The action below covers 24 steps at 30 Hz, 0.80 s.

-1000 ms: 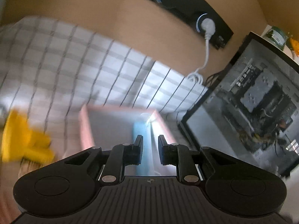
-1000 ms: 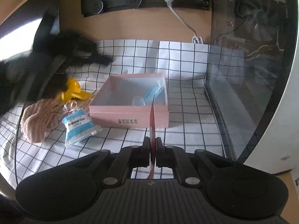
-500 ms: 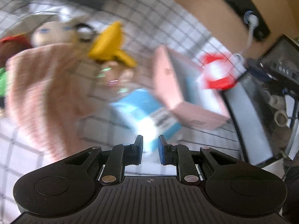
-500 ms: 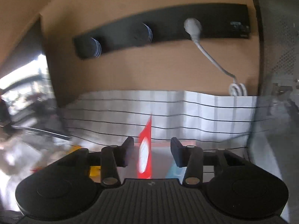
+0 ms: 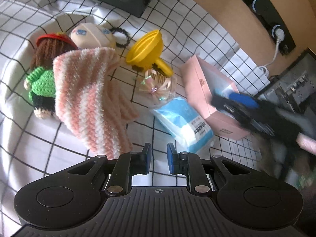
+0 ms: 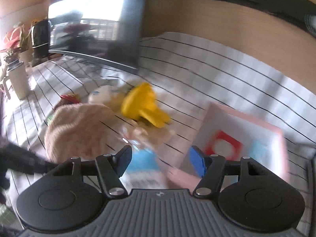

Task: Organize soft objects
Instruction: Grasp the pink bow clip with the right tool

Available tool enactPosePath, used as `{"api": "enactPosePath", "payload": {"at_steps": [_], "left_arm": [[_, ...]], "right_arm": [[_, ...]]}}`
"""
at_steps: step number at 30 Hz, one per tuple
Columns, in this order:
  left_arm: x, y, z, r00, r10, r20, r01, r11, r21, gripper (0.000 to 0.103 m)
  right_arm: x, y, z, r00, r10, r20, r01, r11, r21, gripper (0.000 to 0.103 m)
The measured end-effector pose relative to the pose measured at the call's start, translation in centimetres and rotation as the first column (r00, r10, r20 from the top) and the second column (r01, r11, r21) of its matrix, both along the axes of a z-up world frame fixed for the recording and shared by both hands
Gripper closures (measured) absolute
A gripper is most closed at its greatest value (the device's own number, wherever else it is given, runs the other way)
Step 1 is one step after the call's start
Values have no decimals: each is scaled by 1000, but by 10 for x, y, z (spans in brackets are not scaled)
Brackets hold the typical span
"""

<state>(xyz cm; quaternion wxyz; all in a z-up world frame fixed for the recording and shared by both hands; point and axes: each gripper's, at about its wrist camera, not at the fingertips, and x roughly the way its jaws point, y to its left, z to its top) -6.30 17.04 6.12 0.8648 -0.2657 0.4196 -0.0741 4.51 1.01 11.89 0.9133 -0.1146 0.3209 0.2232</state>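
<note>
A pink-and-white striped knit cloth (image 5: 86, 98) lies on the checked tablecloth, partly over a crocheted doll (image 5: 43, 73) with a green top. Behind them is a beige plush head (image 5: 92, 35). A blue-and-white soft pack (image 5: 181, 122) lies beside the open pink box (image 5: 201, 90). My left gripper (image 5: 159, 158) hovers just in front of the cloth and pack, its jaws a narrow gap apart with nothing in it. My right gripper (image 6: 160, 156) is blurred above the box's near corner; its jaws are opening and hold nothing. A red-and-white flat piece (image 6: 223, 146) lies inside the box (image 6: 246, 116).
A yellow funnel (image 5: 146, 49), a black hair tie (image 5: 120, 37) and a clear ribboned bag (image 5: 156, 83) lie between the cloth and the box. A dark monitor (image 6: 94, 19) stands behind. A white cup (image 6: 17, 81) stands far left, a glass-sided computer case (image 5: 292, 90) on the right.
My right gripper opened and let go of the red-and-white piece, which now lies in the pink box. My left gripper swung from the box to the pile of soft things.
</note>
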Motion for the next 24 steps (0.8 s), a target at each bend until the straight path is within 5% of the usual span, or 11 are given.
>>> {"api": "enactPosePath", "payload": {"at_steps": [5,8,11,12,15,24], "left_arm": [[-19,8,8,999,-45,17,45,999,6,84],[-32,18,6,999,-44,14,44,999,-8,84],[-40,28,-3,1000,-24,-6,23,999,-24,84],[-41,30,-5,1000,-20,-11,19,999,-28,84],[-41,35,-11,1000,-13,-26,12,999,-33,84],[-10,26,-7,999,-42,-21,41,997,-66,84]], "right_arm": [[53,64,-21,995,10,-104,-8,1000,28,38],[70,96,-47,987,36,-158,-43,998,-38,41],[67,115,-70,994,42,-100,-60,982,-181,87],[63,119,-72,998,41,-55,-53,972,-231,94],[51,107,-52,995,64,-77,-75,987,-143,94],[-5,29,-13,995,-97,1,96,987,-126,94]]}}
